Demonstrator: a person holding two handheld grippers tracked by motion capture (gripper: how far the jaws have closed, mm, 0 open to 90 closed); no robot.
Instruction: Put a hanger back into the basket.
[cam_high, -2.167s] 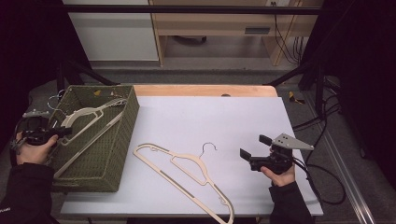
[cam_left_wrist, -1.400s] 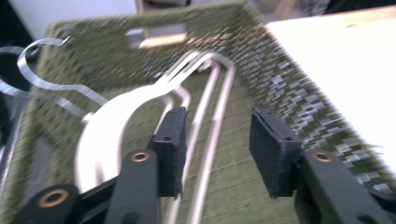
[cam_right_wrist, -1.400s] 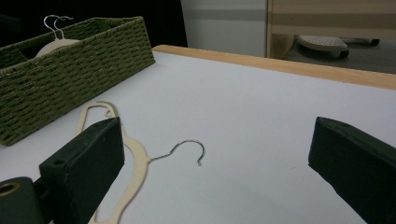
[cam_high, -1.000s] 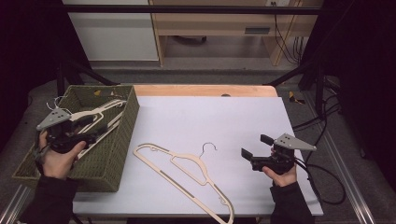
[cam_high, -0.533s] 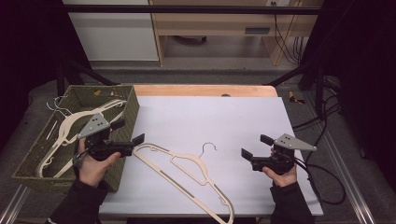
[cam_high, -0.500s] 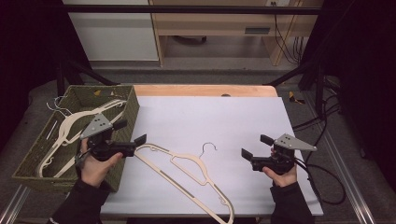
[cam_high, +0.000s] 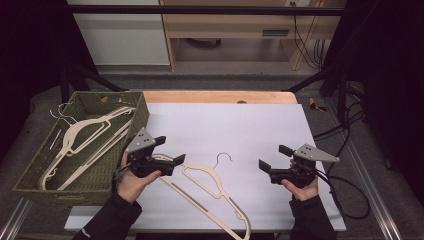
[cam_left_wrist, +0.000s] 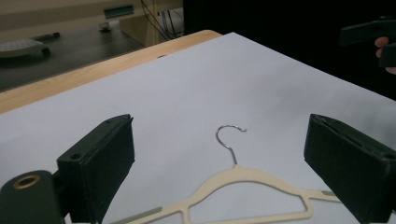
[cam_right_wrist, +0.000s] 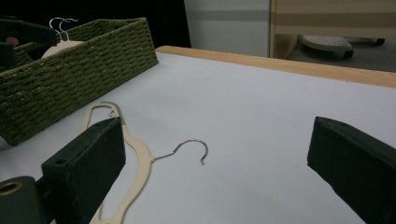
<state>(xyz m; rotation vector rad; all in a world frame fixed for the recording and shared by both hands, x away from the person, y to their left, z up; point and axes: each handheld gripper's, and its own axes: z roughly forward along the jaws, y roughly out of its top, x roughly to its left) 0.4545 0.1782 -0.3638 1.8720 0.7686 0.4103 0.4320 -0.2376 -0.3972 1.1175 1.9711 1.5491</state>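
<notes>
A cream hanger (cam_high: 210, 187) with a metal hook (cam_high: 225, 159) lies flat on the white table top. My left gripper (cam_high: 172, 149) hovers over the hanger's left end. Its jaws have just been opening and stand wide, with nothing gripped. In the left gripper view the hanger (cam_left_wrist: 243, 177) and its hook (cam_left_wrist: 229, 135) lie on the table ahead of my left gripper (cam_left_wrist: 219, 186). My right gripper (cam_high: 272, 156) is open and empty to the right of the hook. In the right gripper view the hanger (cam_right_wrist: 135, 154) lies beyond my right gripper (cam_right_wrist: 215, 182).
A green wicker basket (cam_high: 30, 172) stands at the table's left edge with cream hangers (cam_high: 85, 132) inside it; the same basket (cam_right_wrist: 84, 65) also appears in the right gripper view. A wooden strip (cam_high: 215, 96) borders the table's far side. Cables (cam_high: 345, 135) hang off the right edge.
My left gripper has moved right from above the basket to the hanger on the table, sinking a little. A hanger now rests in the basket. The right gripper has stayed put.
</notes>
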